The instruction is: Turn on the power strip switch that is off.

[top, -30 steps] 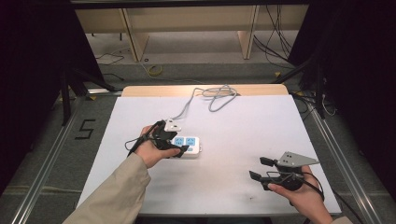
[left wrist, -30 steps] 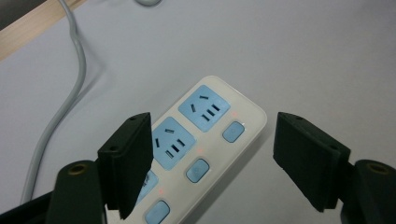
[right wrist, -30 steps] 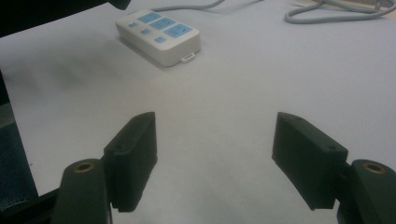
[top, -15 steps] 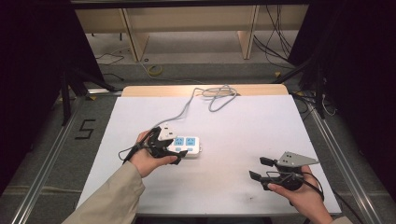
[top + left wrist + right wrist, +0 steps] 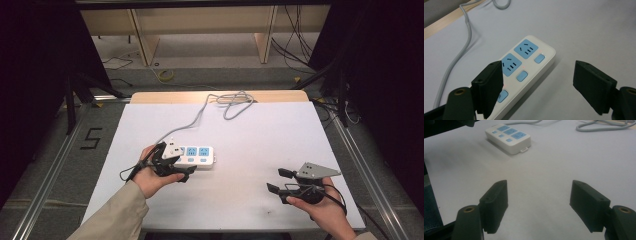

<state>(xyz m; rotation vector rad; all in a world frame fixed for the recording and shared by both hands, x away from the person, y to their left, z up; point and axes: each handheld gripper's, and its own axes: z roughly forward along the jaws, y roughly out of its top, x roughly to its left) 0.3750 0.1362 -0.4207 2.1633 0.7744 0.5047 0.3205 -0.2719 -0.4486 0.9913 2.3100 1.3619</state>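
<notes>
A white power strip (image 5: 200,154) with blue sockets lies left of the table's middle, and its grey cable (image 5: 200,117) runs to the far edge. My left gripper (image 5: 182,164) hovers at the strip's left end. Its jaws stand open and have just been opening. In the left gripper view the strip (image 5: 529,50) lies under the left jaw and partly in the gap of the gripper (image 5: 537,75), with neither pad touching it. My right gripper (image 5: 278,180) rests open near the front right. Between its jaws is bare table (image 5: 539,187), with the strip (image 5: 509,137) farther off.
The white table top (image 5: 260,130) has a wooden strip along its far edge, where the cable coils (image 5: 235,100). Metal rails (image 5: 45,170) flank the table. Shelving and loose cables (image 5: 165,75) lie on the floor beyond.
My left hand has drifted a little toward the near edge at the strip's left end. The right hand has stayed put.
</notes>
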